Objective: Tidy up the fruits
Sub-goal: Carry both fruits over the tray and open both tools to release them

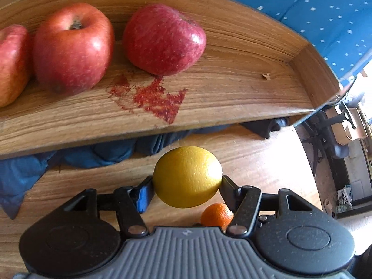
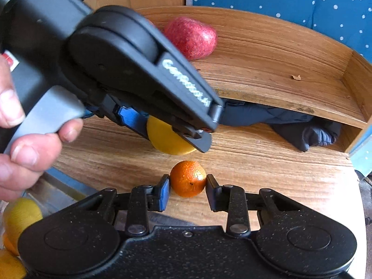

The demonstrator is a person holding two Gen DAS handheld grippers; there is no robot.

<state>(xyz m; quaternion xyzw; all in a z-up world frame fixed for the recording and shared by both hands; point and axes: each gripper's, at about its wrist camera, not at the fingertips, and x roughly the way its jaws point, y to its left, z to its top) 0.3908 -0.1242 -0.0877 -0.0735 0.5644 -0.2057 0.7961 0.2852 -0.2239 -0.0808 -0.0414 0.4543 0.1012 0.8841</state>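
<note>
My left gripper (image 1: 187, 183) is shut on a yellow lemon (image 1: 187, 176), held above the lower wooden shelf (image 1: 255, 153). In the right wrist view the same lemon (image 2: 166, 138) shows between the left gripper's fingers (image 2: 197, 139). My right gripper (image 2: 187, 182) is shut on a small orange mandarin (image 2: 187, 178), which also peeks out below the lemon as the mandarin (image 1: 216, 216). Three red apples (image 1: 72, 46) (image 1: 164, 38) (image 1: 12, 62) sit on the upper wooden shelf (image 1: 232, 88); one apple (image 2: 191, 37) shows in the right wrist view.
A red stain (image 1: 153, 97) marks the upper shelf. Dark blue cloth (image 1: 97, 153) (image 2: 302, 125) lies bunched under that shelf. More yellow and orange fruit (image 2: 18, 220) sits at the lower left. A person's hand (image 2: 23, 139) holds the left gripper. Blue dotted fabric (image 1: 313, 11) lies behind.
</note>
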